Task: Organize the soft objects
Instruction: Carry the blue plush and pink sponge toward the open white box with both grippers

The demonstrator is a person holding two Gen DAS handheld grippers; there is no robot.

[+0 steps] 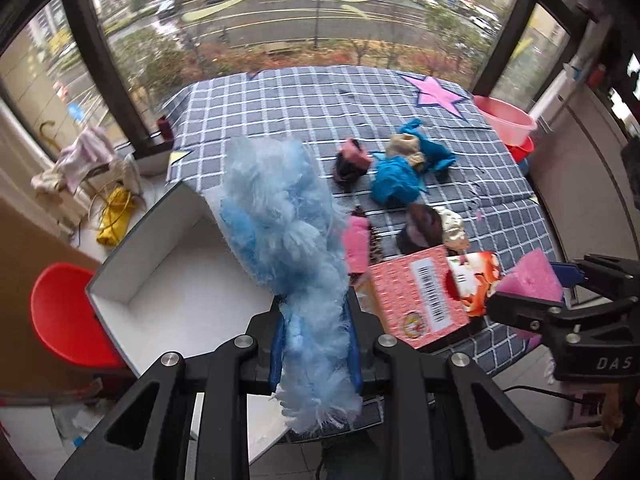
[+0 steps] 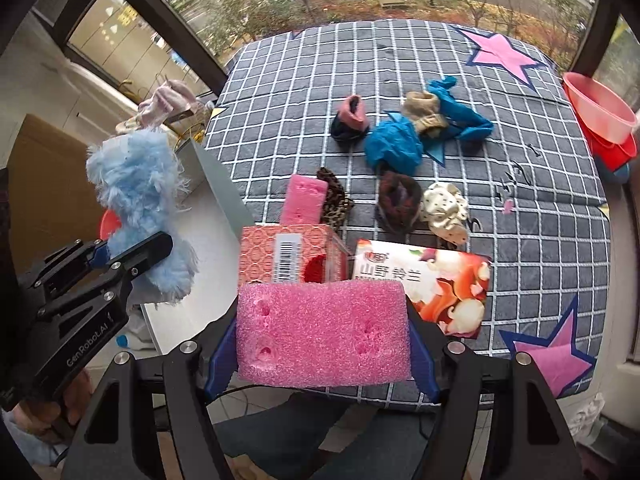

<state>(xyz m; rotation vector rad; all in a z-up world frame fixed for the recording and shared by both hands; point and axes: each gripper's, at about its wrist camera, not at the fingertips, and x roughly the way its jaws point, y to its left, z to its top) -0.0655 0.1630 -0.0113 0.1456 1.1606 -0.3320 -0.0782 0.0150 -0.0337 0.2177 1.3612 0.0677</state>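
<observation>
My left gripper [image 1: 316, 344] is shut on a fluffy light-blue cloth [image 1: 288, 224] and holds it above the open white box [image 1: 160, 276] at the bed's left edge; the cloth also shows in the right wrist view [image 2: 136, 200]. My right gripper [image 2: 322, 356] is shut on a pink sponge block [image 2: 320, 332], near the bed's front edge; the sponge also shows in the left wrist view [image 1: 532, 276]. On the checked bedspread [image 2: 540, 220] lie a second pink sponge [image 2: 304, 200], a blue cloth [image 2: 394, 144], dark rolled socks [image 2: 350, 120] and a cream scrunchie [image 2: 446, 210].
A pink tissue box [image 2: 288, 256] and a flat floral tissue pack [image 2: 432, 284] sit at the bed's front. Pink and red basins [image 2: 604, 120] stand at the right. A red stool [image 1: 64, 312] is under the box. Windows run behind the bed.
</observation>
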